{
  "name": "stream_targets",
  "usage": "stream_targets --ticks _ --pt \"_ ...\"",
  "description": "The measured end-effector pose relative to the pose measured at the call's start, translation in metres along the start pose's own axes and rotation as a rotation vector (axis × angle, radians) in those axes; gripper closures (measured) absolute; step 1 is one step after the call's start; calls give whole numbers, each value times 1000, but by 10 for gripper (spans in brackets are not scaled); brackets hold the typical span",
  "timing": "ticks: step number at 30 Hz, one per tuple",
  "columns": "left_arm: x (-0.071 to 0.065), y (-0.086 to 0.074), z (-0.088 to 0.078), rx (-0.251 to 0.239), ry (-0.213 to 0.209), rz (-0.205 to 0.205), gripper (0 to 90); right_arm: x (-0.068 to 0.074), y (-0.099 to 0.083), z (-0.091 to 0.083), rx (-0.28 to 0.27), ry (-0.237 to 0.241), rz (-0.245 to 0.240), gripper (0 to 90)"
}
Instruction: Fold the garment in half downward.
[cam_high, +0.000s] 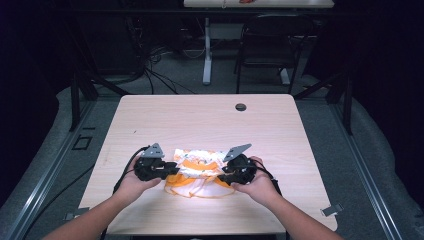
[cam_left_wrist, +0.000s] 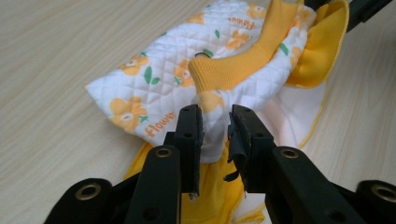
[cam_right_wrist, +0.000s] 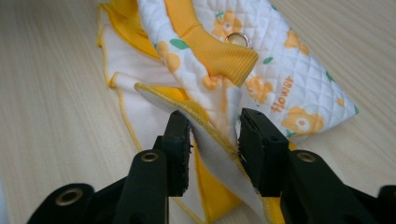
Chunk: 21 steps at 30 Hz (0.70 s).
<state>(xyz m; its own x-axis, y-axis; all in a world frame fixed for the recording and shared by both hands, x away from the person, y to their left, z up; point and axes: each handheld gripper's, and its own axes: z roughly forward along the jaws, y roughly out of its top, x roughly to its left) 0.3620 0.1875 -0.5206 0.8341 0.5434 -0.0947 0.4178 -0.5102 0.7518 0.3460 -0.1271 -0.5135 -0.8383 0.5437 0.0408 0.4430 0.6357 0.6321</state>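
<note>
A small quilted flower-print garment (cam_high: 199, 172) lies folded on the tabletop (cam_high: 200, 120) between the left tongs (cam_left_wrist: 215, 122) and right tongs (cam_right_wrist: 214, 128), each standing partly open with cloth loose between its jaws. The fold looks just laid; next, both tongs likely back clear without snagging fabric.

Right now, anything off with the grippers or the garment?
Yes: the pad on one jaw of the left gripper looks torn, a black strip hanging loose. The folded flower-print garment is bunched, its yellow cuff askew across the top.
</note>
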Motion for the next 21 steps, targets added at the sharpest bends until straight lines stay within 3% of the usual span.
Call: stream_targets --ticks 8,9,10,11,13,21 --pt "5 11 -10 -23 35 -12 707 -4 2 -19 -30 12 26 596" --pt "8 13 -7 -20 43 -16 717 -5 3 -22 -47 5 31 691" --pt "8 13 -7 -20 43 -16 732 -5 3 -22 -47 5 31 691" --pt "11 14 -3 -15 48 -25 750 -7 5 -21 -64 -9 24 780" --pt "12 15 3 -10 49 -30 794 -11 7 -17 -48 -24 19 828" --pt "16 18 21 10 43 -45 883 -25 10 8 -28 -43 60 879"
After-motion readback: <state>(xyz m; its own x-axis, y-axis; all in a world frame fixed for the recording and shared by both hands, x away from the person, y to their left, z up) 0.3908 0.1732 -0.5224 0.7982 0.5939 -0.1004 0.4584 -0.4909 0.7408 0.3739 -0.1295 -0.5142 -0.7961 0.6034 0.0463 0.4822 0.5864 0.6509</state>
